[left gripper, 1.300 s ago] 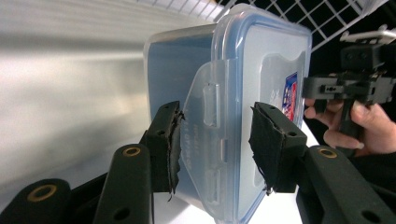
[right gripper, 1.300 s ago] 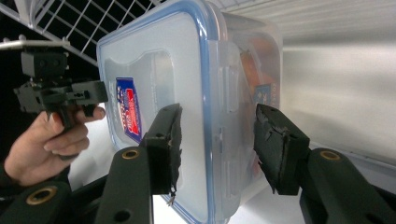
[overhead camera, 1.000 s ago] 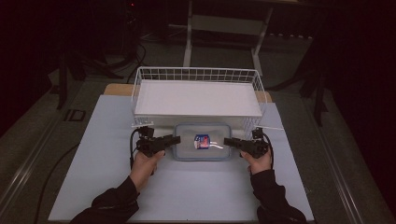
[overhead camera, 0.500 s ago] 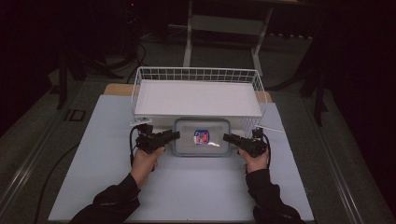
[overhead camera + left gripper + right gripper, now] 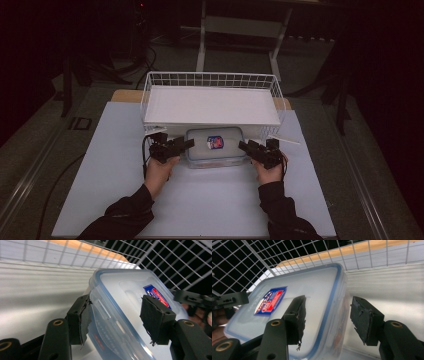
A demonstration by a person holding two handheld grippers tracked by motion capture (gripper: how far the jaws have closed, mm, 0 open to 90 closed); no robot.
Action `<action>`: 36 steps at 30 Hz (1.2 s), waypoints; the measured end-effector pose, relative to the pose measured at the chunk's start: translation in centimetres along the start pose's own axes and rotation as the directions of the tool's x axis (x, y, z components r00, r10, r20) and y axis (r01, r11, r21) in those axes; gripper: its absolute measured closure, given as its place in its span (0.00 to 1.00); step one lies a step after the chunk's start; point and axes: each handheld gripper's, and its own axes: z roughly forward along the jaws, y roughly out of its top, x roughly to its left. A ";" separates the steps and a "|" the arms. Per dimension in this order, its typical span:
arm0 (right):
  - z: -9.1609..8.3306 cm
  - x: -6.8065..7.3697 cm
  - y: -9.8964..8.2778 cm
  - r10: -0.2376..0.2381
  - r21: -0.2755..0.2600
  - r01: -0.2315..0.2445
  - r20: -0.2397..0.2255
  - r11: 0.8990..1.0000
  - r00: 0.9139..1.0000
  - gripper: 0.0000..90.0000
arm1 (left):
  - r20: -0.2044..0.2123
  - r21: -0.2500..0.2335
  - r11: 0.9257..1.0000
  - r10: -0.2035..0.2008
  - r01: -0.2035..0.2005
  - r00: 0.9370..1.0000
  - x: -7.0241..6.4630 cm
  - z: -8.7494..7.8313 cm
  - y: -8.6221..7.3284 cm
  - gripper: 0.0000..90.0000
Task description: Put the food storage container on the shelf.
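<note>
The clear rectangular plastic container with a blue-seamed lid and a red-and-blue label [image 5: 216, 146] lies flat on the white worktop [image 5: 100, 165], just at the six o'clock side of the white wire basket [image 5: 211, 80], whose near wall it almost touches. In the left gripper view the container's [image 5: 125, 315] short end sits between the left tool's [image 5: 120, 320] pads, one under the rim and one over the lid; the jaws stand apart, not yet pressing. The right tool [image 5: 327, 320] mirrors this at the other end, spread wide across the lid edge and side wall of the container [image 5: 312, 302], also not clamped.

The step in hand looks like a two-sided pickup, probably to lift the container into the basket at twelve o'clock. It would go best if both tools close together, biting the rim squarely at the middle of each short end, so the box does not twist or slide on the smooth worktop. The lid is slick, so a firm, even squeeze before any lift seems wise, and the rise must clear the basket wall.

Against the frame half a second ago, the container lies in much the same spot, and the left tool [image 5: 167, 146] and right tool [image 5: 260, 150] remain at nine and three o'clock of it, with little visible change.
</note>
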 end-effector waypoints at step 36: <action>-2.2 7.0 -3.7 -0.239 0.153 0.241 -0.029 0.958 0.970 0.84 | 0.143 0.024 0.959 0.276 -0.282 0.950 -4.8 -7.8 -2.0 0.01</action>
